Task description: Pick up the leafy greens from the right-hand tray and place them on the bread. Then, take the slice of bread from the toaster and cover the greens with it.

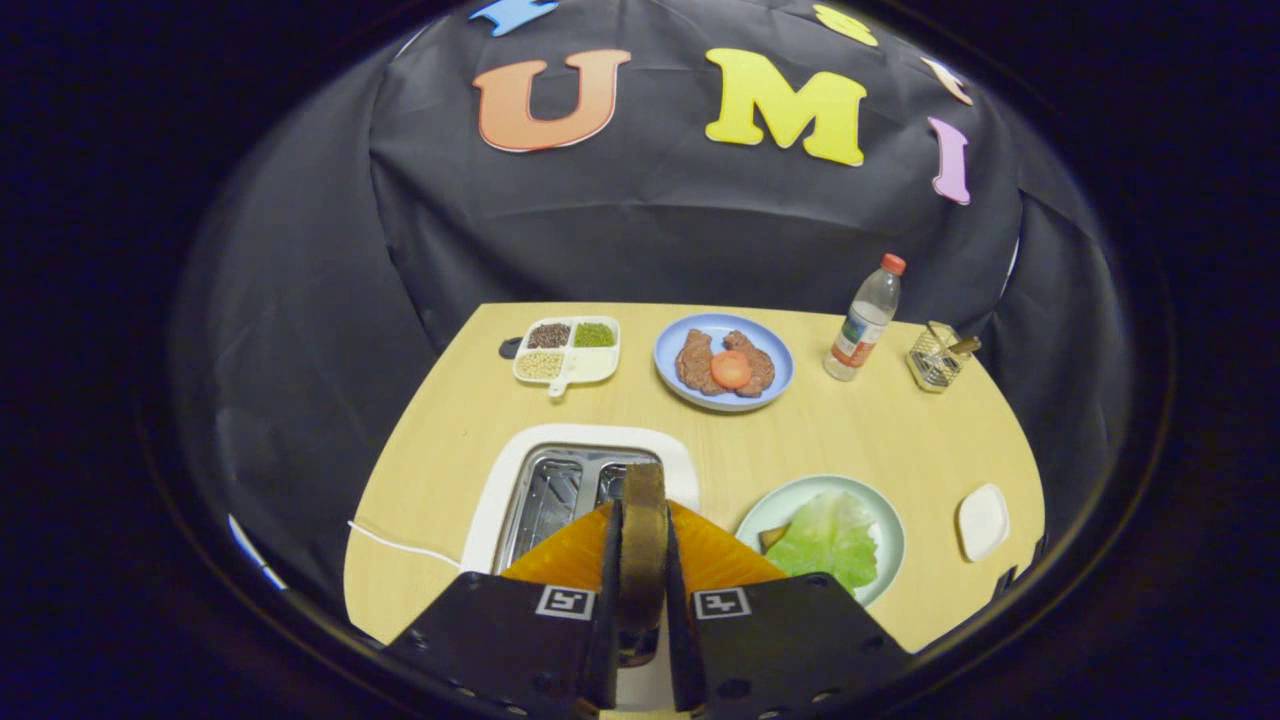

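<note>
Gripping a slice of bread [642, 540] edge-on, the gripper [641, 560] holds it upright with both fingers pressed against its flat sides. The slice's lower end is hidden between the fingers. It hangs above a white toaster [510, 470], whose metal slots show just beyond the fingers; the near part of the toaster is covered by the gripper body. A thin white cord [400, 545] trails off the toaster's left side.

Just to the right of the fingers sits a pale green plate [885, 515] with leafy greens [828, 540] on it. The greens lie over another slice of bread [772, 538], of which only a small brown corner peeks out at their left.

Farther back on the wooden table [900, 430] are a divided tray of beans [567, 350], a blue plate [668, 350] with meat and a tomato slice, a bottle [864, 320] with a red cap, and a small wire basket [935, 358] whose contents are hard to make out. A small white dish [982, 521] sits near the table's right edge.
</note>
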Motion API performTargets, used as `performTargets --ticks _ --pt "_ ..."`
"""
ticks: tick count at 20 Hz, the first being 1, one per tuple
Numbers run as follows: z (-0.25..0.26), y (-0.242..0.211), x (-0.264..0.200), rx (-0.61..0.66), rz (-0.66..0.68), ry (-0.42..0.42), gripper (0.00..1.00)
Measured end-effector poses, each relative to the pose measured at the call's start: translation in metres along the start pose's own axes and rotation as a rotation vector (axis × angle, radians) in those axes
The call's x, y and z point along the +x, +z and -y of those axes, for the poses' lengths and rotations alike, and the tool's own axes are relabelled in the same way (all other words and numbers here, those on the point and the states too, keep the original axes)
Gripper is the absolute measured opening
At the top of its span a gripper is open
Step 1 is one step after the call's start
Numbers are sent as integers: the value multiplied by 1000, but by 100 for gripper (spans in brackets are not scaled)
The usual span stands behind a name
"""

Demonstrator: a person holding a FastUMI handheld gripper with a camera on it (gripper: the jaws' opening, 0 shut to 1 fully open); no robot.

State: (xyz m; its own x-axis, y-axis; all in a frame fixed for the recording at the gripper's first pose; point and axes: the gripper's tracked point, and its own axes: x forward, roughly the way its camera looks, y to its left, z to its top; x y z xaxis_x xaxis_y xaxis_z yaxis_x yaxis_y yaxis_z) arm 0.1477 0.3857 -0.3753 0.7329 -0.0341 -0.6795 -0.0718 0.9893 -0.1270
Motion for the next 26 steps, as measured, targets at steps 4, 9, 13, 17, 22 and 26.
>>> performTargets --ticks 4,9,13,17,22,26 --pt "-3 5 -15 5 2 24 15" --pt "8 20 -49 42 27 75 15" --pt "26 39 -82 108 64 163 14" --pt "74 46 -98 170 67 153 14" --pt "132 31 -80 193 60 94 14" --pt "152 1 -49 208 10 54 14"
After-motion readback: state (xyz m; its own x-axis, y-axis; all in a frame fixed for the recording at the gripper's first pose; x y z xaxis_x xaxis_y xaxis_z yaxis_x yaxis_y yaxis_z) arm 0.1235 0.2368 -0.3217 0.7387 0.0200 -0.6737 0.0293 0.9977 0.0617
